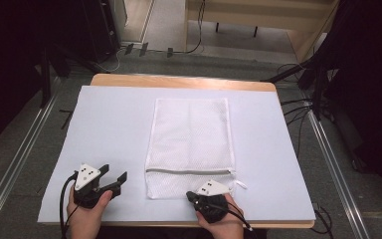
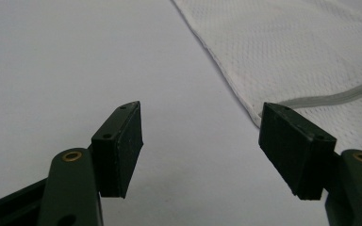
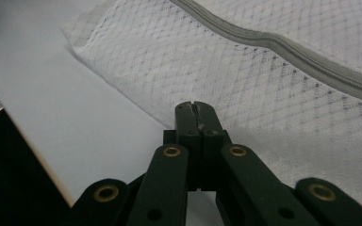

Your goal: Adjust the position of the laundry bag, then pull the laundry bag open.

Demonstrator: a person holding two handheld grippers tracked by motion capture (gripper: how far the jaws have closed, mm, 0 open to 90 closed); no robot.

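Two grippers wait at the near bench edge: the left gripper (image 1: 113,180) spread wide beside the white mesh laundry bag (image 1: 191,134), the right gripper (image 3: 198,109) pinched together at its near hem, likely before unzipping the grey zipper (image 1: 189,172).

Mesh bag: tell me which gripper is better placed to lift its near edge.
Right. The right gripper sits shut at the mesh bag's near edge, probably pinching it. The left gripper is open over bare table beside the bag.
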